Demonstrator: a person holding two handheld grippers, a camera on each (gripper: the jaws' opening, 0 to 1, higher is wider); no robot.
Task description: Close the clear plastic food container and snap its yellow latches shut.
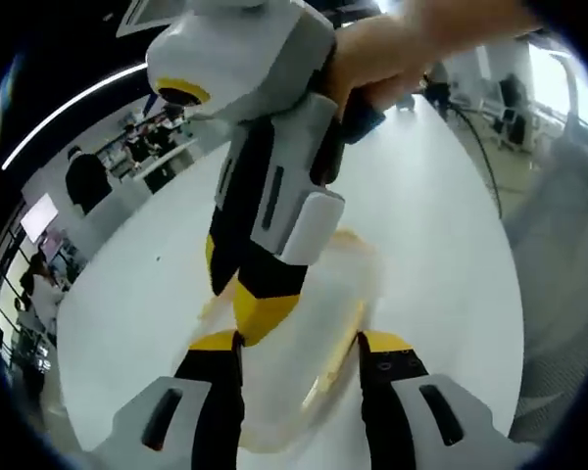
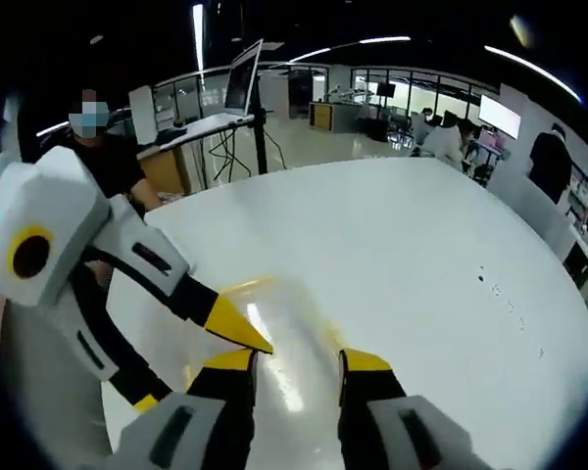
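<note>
Evidently both grippers crowd the clear plastic food container [image 1: 304, 323] at lower centre: left gripper [image 1: 299, 348] spread over it, right gripper [image 2: 296, 364] parted; pressing off-centre could skid it across the white table [image 2: 421, 255].

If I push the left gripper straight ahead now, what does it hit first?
Probably the clear container lying between its open jaws; just beyond, the right gripper is tipped onto the lid. Depth is hard to judge.

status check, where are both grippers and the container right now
Left gripper open, jaws straddling the clear container on the white table. Right gripper open over the lid, tips of both grippers close together. Yellow latches' state unclear. Nothing in the way.
</note>
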